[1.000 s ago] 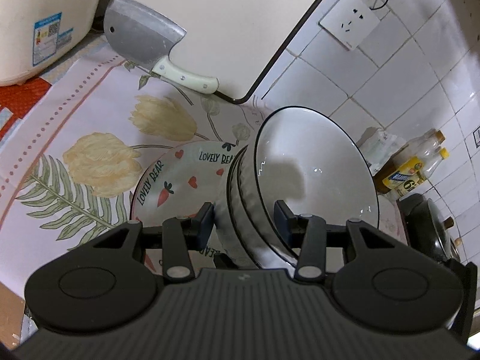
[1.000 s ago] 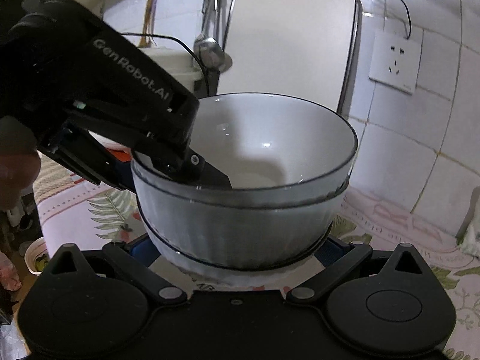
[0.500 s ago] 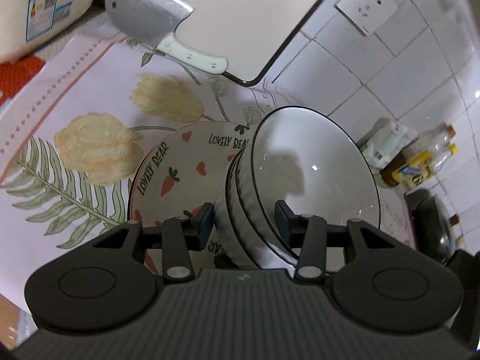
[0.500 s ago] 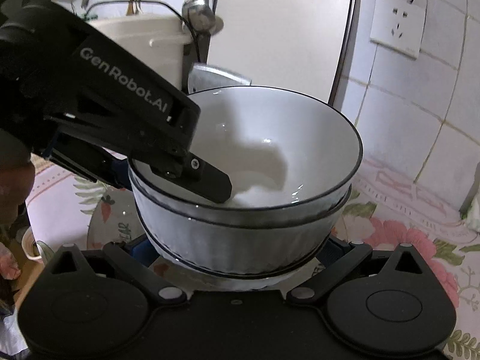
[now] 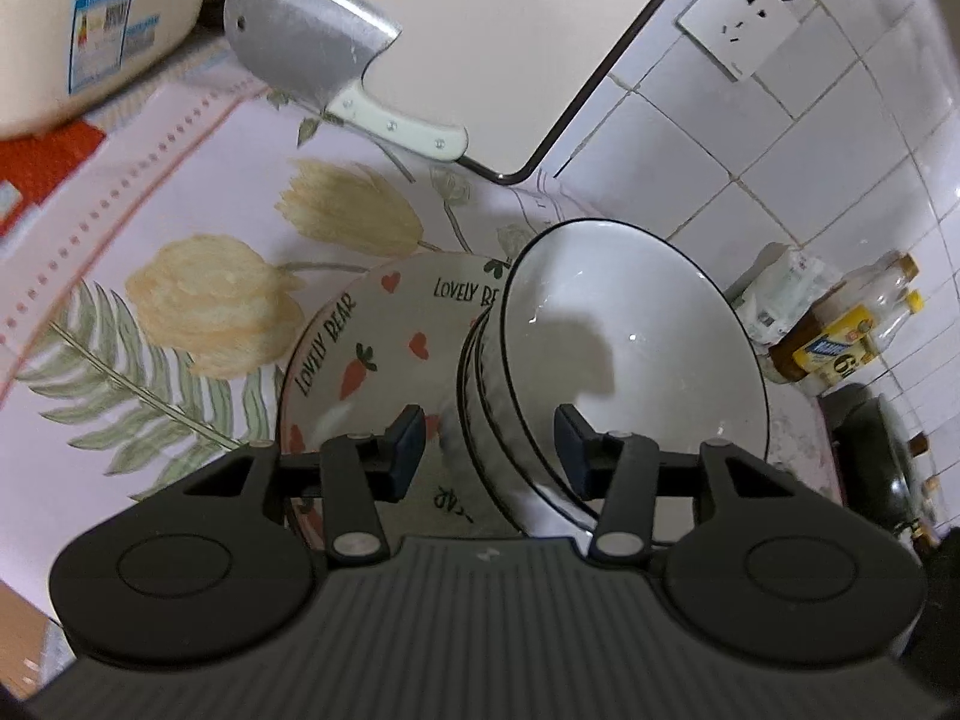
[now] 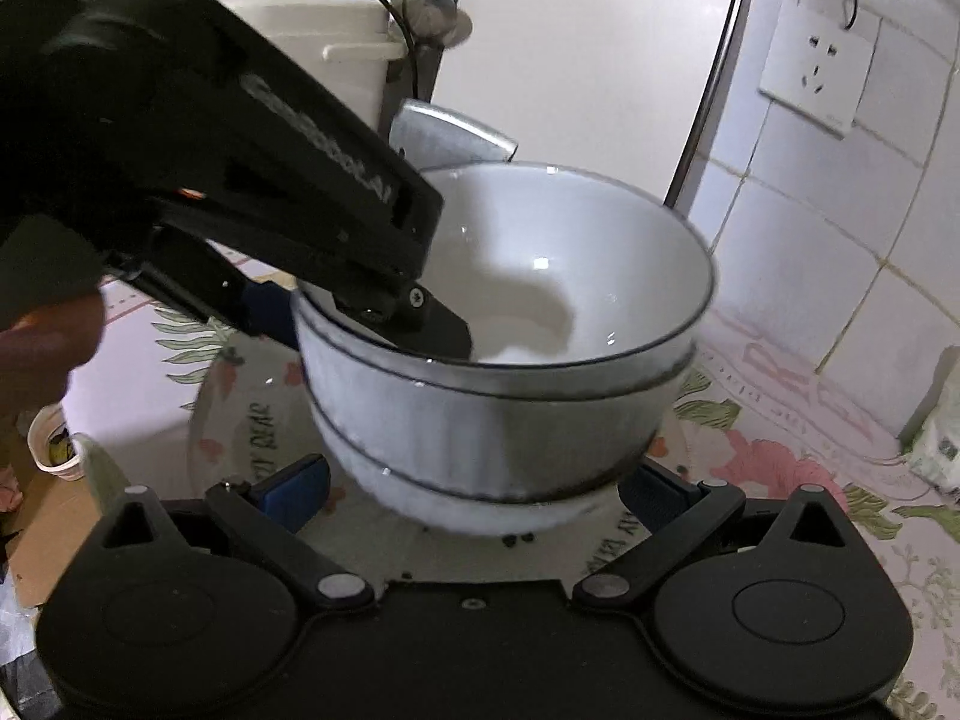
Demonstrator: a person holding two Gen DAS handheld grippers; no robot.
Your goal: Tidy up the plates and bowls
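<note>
A stack of white ribbed bowls with black rims [image 5: 624, 348] [image 6: 504, 372] sits on a "Lovely Bear" plate [image 5: 384, 336] [image 6: 252, 432] with carrots and hearts. My left gripper [image 5: 489, 450] straddles the stack's rim, one finger inside the top bowl and one outside; its jaws stand apart from the wall. In the right wrist view the left gripper [image 6: 336, 300] reaches into the bowl from the left. My right gripper [image 6: 474, 489] is open, with a finger on each side of the stack's base.
A cleaver [image 5: 324, 66] leans against a white cutting board [image 5: 480, 30] at the back. A white rice cooker [image 5: 90, 18] stands far left. Bottles [image 5: 840, 342] and a dark pan [image 5: 882, 456] are at right by the tiled wall [image 6: 840, 252]. A floral mat [image 5: 150, 252] covers the counter.
The bowl stack has come down onto the plate. My left gripper's jaws have widened off the bowl rim. The right gripper's jaws have also spread apart.
</note>
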